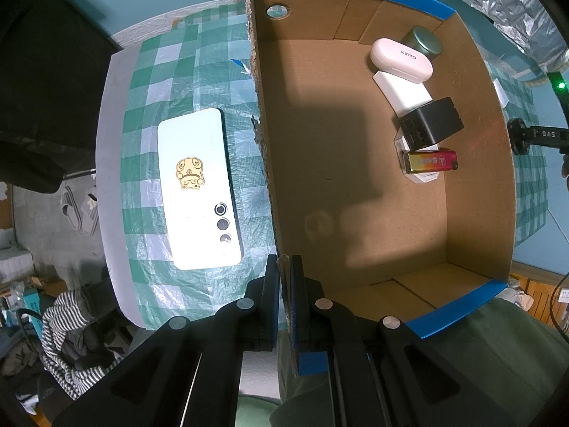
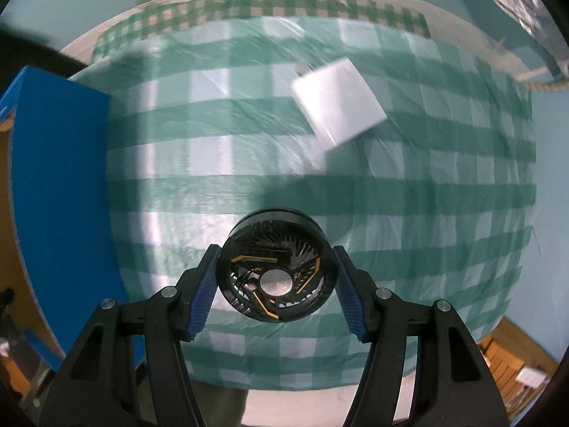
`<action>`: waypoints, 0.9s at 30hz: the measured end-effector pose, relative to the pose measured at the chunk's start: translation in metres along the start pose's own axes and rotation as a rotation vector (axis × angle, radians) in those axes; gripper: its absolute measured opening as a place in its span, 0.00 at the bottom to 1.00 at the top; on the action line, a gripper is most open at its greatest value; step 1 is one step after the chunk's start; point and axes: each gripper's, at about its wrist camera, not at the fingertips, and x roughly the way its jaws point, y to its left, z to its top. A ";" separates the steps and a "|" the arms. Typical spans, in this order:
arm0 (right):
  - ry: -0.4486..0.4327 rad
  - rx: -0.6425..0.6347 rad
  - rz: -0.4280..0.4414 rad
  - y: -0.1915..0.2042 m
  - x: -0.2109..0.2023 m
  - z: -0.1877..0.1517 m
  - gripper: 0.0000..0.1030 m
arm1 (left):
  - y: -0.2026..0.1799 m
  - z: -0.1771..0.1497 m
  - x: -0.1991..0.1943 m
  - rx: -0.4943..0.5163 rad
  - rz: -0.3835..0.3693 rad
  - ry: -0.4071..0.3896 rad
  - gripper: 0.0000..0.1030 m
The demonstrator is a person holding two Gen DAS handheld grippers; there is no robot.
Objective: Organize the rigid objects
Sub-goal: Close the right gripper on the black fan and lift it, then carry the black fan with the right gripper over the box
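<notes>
My left gripper (image 1: 284,267) is shut on the near left wall of an open cardboard box (image 1: 355,185) with blue rims. In the box's far right corner lie a pinkish-white earbud case (image 1: 400,58), a green tin (image 1: 423,41), a white adapter (image 1: 403,90), a black charger (image 1: 430,124) and a lighter (image 1: 430,161). A white phone (image 1: 199,188) with a gold sticker lies left of the box. My right gripper (image 2: 275,249) is shut on a round black fan disc (image 2: 275,277) and holds it above the checked cloth. A white square block (image 2: 338,103) lies beyond it.
The green checked tablecloth (image 2: 426,213) covers a small table. The box's blue outer wall (image 2: 60,195) stands left of the right gripper. Clothes and slippers (image 1: 80,210) lie on the floor at the left. A silver bag (image 1: 508,3) sits at the far right.
</notes>
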 end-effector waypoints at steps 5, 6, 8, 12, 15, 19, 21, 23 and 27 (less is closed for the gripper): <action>-0.029 -0.068 -0.006 0.017 -0.021 0.001 0.60 | 0.000 0.001 0.000 0.000 0.000 0.000 0.03; -0.032 -0.077 -0.007 0.021 -0.024 0.000 0.60 | 0.000 0.001 0.000 0.000 0.000 0.000 0.03; -0.046 -0.105 -0.002 0.032 -0.032 0.001 0.60 | -0.001 0.001 0.000 0.000 0.000 -0.001 0.03; -0.070 -0.166 0.007 0.058 -0.044 0.007 0.60 | -0.002 0.002 0.000 0.001 0.002 -0.001 0.03; -0.084 -0.218 0.011 0.076 -0.051 0.012 0.60 | -0.002 0.002 0.000 0.001 0.001 -0.001 0.03; -0.104 -0.286 0.020 0.104 -0.063 0.014 0.60 | -0.002 0.002 0.000 0.001 0.001 -0.001 0.03; -0.110 -0.322 0.025 0.117 -0.067 0.015 0.60 | -0.002 0.002 0.000 0.001 0.001 -0.001 0.03; -0.115 -0.355 0.025 0.130 -0.069 0.017 0.60 | -0.001 0.002 0.000 0.002 0.002 -0.001 0.03; -0.122 -0.413 0.017 0.152 -0.072 0.018 0.60 | -0.002 0.003 0.000 0.002 0.002 -0.001 0.03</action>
